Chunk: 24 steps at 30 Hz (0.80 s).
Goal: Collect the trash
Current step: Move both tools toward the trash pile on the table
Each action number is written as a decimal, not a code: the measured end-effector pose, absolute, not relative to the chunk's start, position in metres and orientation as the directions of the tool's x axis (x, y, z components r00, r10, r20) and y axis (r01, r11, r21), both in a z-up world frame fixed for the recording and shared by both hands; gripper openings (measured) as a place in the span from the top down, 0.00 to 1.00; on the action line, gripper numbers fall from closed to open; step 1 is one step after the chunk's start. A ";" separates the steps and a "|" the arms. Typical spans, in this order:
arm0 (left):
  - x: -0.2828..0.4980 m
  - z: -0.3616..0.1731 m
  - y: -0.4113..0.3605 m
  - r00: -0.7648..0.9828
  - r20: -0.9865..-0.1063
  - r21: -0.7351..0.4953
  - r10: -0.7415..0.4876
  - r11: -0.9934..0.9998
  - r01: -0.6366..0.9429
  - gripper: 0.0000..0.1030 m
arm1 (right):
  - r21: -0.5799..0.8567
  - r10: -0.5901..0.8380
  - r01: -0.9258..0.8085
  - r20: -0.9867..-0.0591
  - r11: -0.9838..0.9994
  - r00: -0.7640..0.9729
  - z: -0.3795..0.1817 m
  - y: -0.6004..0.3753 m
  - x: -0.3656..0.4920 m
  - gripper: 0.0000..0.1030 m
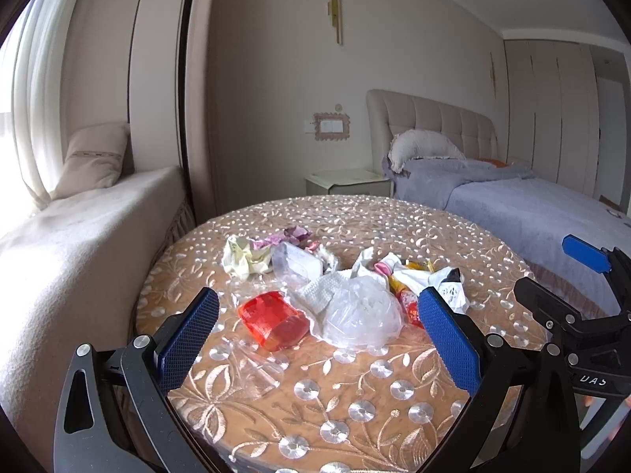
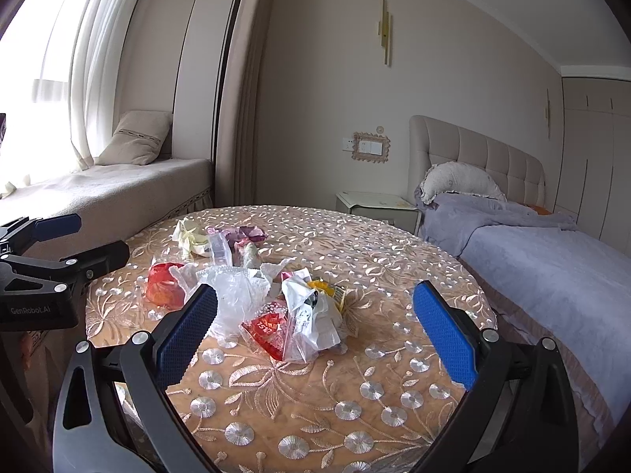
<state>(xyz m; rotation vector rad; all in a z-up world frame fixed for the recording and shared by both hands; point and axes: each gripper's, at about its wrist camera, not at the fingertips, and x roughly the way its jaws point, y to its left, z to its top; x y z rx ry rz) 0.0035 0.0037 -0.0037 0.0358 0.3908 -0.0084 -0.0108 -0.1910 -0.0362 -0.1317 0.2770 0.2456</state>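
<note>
Both sets of fingers spread wide, nothing held: left gripper (image 1: 319, 335) hanging over the near side of the table (image 1: 355, 406), right gripper (image 2: 315, 331) alongside it, neither touching anything. Trash heaped mid-table, just beyond the fingertips: red wrapper (image 1: 274, 321) nearest on the left, clear plastic bag (image 1: 361, 315) against it, white paper towel (image 1: 321, 289) tucked under the bag's far edge, printed white bag (image 2: 313, 317) over a red-and-white packet (image 2: 268, 329), yellow wrapper (image 2: 325, 287) behind. Farther back: pale yellow crumpled paper (image 1: 246, 258), clear plastic box (image 1: 297, 264), pink-purple wrappers (image 1: 294, 234). Likely risks: thin film slipping out of a pinch; pieces overlapping, so grabbing one probably drags a neighbour toward the edge; embroidered table cover may snag a low fingertip and bunch. Two grippers close side by side, collision possible if both go for the middle. No bin visible in either view, drop-off point unknown. Around: window seat (image 2: 118, 193) left, bed (image 2: 552, 260) right, nightstand (image 2: 374, 203) behind; none blocking the reach.
</note>
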 end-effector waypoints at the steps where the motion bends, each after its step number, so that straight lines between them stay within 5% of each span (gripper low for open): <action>1: 0.005 -0.005 0.004 0.923 -0.384 0.032 -0.004 0.999 0.017 0.04 | -0.099 0.219 -0.256 -0.288 0.961 0.932 -0.036 -0.190 -0.010 0.04; 24: 0.037 -0.048 0.038 0.878 -0.469 0.023 0.095 0.995 -0.095 0.04 | -0.102 0.291 -0.347 -0.354 0.932 0.889 -0.061 -0.173 0.023 0.04</action>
